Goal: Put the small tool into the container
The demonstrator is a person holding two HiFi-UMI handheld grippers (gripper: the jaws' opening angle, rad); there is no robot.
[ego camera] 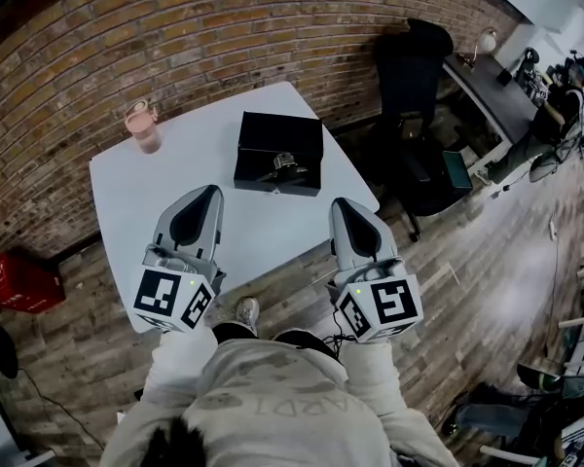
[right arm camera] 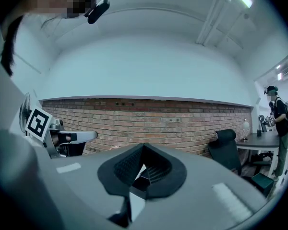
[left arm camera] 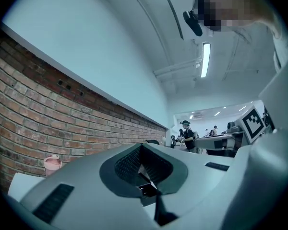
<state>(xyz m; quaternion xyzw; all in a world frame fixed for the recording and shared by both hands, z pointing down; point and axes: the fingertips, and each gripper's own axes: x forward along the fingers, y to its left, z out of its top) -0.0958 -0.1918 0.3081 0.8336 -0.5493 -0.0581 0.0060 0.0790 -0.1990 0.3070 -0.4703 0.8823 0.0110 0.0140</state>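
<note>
**Q:** What does the head view show?

**A:** You stand at the near edge of a white table. Your left gripper and right gripper are held close to your body, pointing across the table. A black container lies toward the far side, well apart from both grippers. A small metal tool shows on its front half, though you cannot tell whether it sits inside or on top. A pink bottle stands near the far left corner.

**Q:** And the left gripper view?

**A:** Your left gripper has its jaws pressed together with nothing between them. It aims level at a brick wall, and neither the container nor the tool is visible.

**Q:** The right gripper view?

**A:** Your right gripper is the same, jaws together and empty. It faces the brick wall, with a black chair to the right.

**Q:** Which step is this?

**A:** It looks like a rest pose, with neither gripper engaged. If the tool is not yet seated, your next move calls for tipping one gripper down, spreading its jaws and reaching forward to the container.
</note>
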